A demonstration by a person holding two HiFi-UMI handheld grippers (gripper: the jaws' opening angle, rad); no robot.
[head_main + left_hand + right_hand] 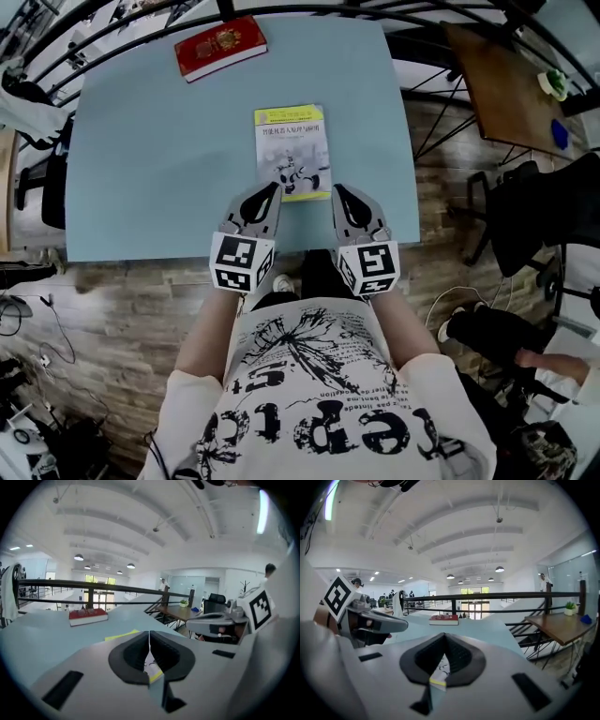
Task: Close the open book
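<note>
Head view is showing the yellow-and-white book (292, 152) lying flat at the centre of the blue table (150, 159), cover up, so I am judging it already closed and the task in its last step. The left hand-held gripper (274, 189) and the right hand-held gripper (339, 191) are hanging near the lower edge of the book, apparently above it. In their own views, the left one (149, 637) and the right one (443, 641) are both showing jaws clenched together with nothing gripped. The next move is probably calling only for keeping clear of the cover. A red book (220, 45) is sitting at the upper left. No containers are showing.
</note>
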